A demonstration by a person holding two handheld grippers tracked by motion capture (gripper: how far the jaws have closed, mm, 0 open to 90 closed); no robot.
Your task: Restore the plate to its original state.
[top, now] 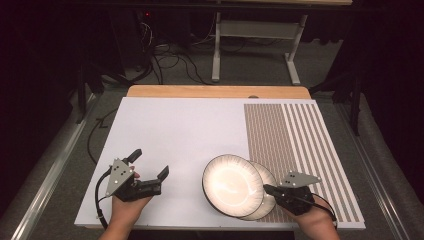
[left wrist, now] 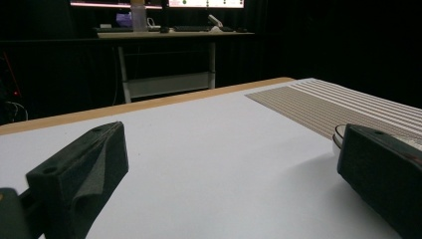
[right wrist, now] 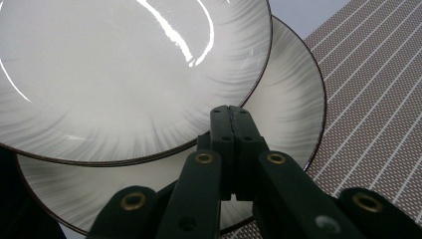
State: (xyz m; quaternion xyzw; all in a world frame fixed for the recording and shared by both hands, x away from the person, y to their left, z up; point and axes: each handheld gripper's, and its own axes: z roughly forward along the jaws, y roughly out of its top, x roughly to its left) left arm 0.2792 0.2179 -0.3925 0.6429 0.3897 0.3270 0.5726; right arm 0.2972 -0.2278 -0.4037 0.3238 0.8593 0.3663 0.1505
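Jaws of the right gripper pressed together over two glossy round plates; left gripper jaws apart.

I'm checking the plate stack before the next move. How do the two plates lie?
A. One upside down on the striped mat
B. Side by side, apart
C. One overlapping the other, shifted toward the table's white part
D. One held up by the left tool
C: the upper plate covers much of the lower plate, offset toward the white part of the table; the high view shows it.
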